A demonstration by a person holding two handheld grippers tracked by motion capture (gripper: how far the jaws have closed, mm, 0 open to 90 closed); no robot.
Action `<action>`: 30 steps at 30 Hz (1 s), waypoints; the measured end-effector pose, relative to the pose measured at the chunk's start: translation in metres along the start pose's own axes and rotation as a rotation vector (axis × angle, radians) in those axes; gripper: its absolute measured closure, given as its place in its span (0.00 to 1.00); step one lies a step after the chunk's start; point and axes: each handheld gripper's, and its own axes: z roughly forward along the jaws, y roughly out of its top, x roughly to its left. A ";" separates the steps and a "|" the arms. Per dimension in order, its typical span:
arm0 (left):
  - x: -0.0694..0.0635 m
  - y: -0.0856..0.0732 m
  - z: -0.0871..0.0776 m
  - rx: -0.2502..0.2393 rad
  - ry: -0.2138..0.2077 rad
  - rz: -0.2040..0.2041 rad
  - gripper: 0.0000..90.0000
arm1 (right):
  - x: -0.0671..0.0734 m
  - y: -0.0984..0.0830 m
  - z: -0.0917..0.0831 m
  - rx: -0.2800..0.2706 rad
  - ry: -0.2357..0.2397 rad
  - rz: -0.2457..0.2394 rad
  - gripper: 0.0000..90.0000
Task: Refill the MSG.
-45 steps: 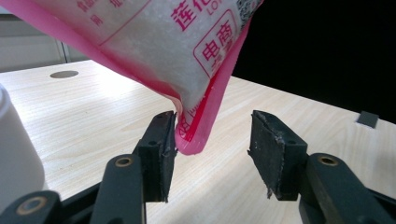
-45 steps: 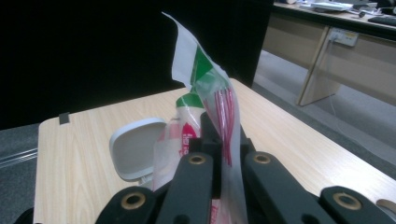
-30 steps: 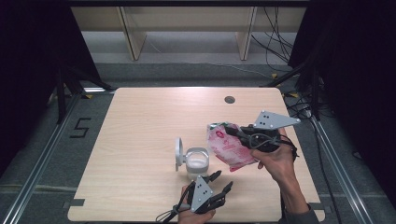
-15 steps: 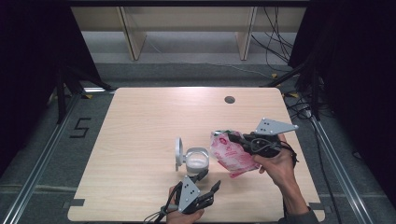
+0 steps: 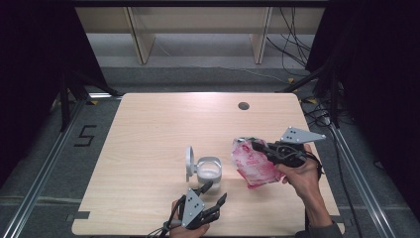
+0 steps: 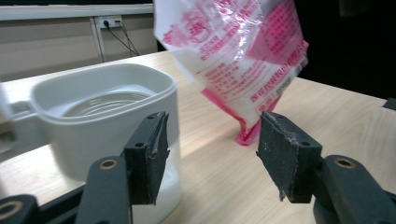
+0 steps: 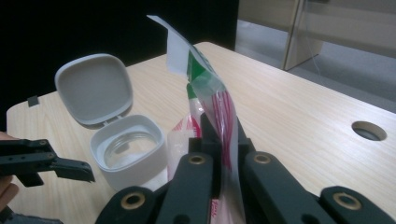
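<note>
From the high view I can read one clear mark: a dark numeral "5" (image 5: pixel 85 135) on the grey floor (image 5: pixel 39 163) left of the table. The pink and white plastic bag (image 6: pixel 243 56) carries dense pink print, seen closest in my left gripper view, but the characters are too blurred for me to read. I find no other legible text.
</note>
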 end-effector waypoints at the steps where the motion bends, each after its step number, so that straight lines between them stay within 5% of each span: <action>1: 0.001 0.000 -0.001 0.001 0.004 0.002 0.47 | -0.003 0.000 -0.001 -0.008 -0.005 -0.021 1.00; 5: 0.004 -0.002 -0.004 -0.011 0.016 -0.013 0.46 | -0.009 -0.003 -0.005 -0.006 -0.020 -0.012 1.00; 11: 0.011 -0.001 -0.010 -0.011 0.033 0.018 0.46 | -0.016 -0.008 -0.013 0.000 -0.057 0.014 1.00; 12: 0.010 -0.001 -0.013 -0.002 0.045 -0.007 0.46 | -0.018 -0.009 -0.013 0.001 -0.070 -0.009 1.00; 15: 0.013 -0.001 -0.013 -0.023 0.041 0.015 0.46 | -0.018 -0.009 -0.014 0.013 -0.086 0.000 1.00; 17: 0.013 -0.001 -0.015 -0.009 0.054 -0.007 0.46 | -0.017 -0.009 -0.015 0.022 -0.120 -0.006 1.00; 23: 0.014 -0.002 -0.017 -0.005 0.062 -0.023 0.46 | -0.025 -0.012 -0.014 0.020 -0.193 -0.077 1.00; 24: 0.017 -0.001 -0.016 -0.025 0.053 0.005 0.46 | -0.027 -0.013 -0.016 0.034 -0.194 -0.049 1.00; 28: 0.017 -0.001 -0.017 -0.009 0.066 -0.019 0.46 | -0.032 -0.018 -0.017 0.043 -0.218 -0.019 1.00; 30: 0.017 -0.001 -0.018 -0.010 0.067 -0.019 0.46 | -0.036 -0.018 -0.017 0.041 -0.219 -0.049 1.00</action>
